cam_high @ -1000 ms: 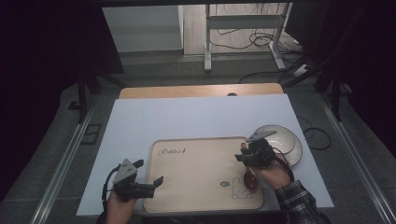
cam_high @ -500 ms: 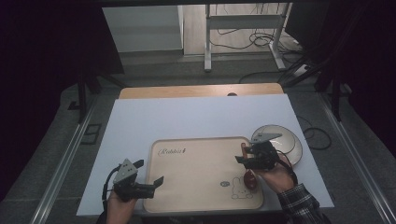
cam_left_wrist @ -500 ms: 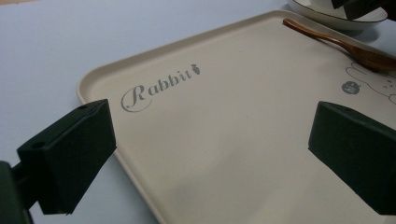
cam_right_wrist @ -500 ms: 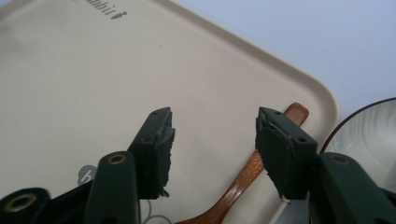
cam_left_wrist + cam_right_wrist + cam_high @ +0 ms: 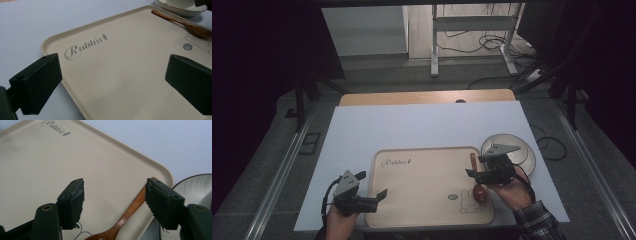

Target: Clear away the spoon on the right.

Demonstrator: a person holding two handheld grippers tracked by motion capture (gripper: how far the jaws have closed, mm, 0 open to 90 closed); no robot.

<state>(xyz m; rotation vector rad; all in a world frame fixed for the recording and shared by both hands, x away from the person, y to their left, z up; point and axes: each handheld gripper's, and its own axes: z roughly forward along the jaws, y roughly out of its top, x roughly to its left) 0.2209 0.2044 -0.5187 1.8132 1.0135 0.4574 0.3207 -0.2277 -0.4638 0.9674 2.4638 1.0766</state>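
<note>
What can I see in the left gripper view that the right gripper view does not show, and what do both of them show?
Left gripper view alone: the small round apple drawing printed on the tray, with part of the rabbit drawing beside it, and the spoon's bowl end. Right gripper view alone: the ribbed inside of the plate, and the right tongs open above the spoon handle, not touching it. Shared: the beige tray, its "Rabbit" lettering, the brown wooden spoon lying along one tray edge, the plate's dark rim and the pale table cover.
</note>
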